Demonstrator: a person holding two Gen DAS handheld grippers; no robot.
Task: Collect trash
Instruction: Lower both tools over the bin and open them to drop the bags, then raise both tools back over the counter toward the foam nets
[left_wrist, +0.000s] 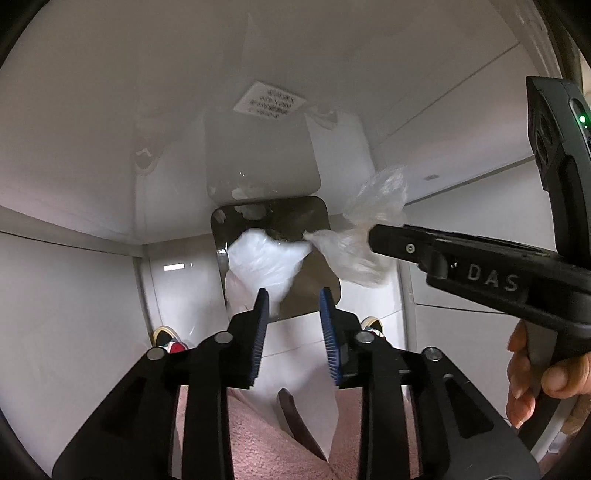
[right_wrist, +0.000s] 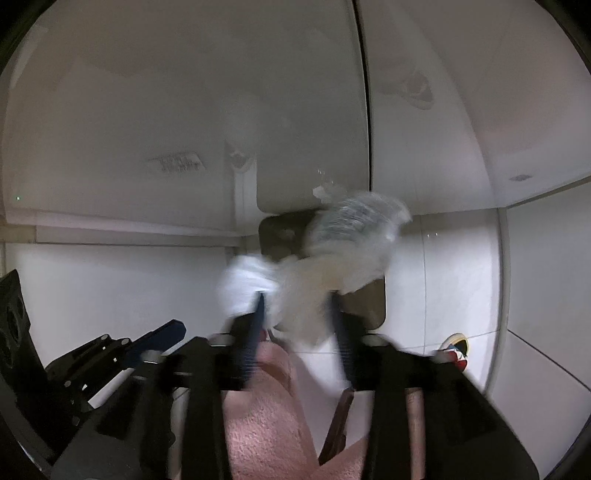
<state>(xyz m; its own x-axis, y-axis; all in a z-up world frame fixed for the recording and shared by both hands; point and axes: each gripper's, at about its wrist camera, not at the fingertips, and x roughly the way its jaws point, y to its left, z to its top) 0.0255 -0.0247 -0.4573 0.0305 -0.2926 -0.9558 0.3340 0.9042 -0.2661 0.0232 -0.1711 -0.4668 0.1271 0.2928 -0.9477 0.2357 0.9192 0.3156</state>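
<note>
While your right gripper (left_wrist: 373, 236) pinches the crumpled wrap (left_wrist: 365, 229) at two o'clock (left gripper (left_wrist: 293, 306) apart, empty), a loose hold could drop it outside the bin (left_wrist: 321, 266).

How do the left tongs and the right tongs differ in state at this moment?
The left tongs are open and hold nothing, while the right tongs are shut on the crumpled clear plastic wrapper. The left tongs point straight at the dark square bin opening; the right tongs come in from the side. Both are black.
</note>
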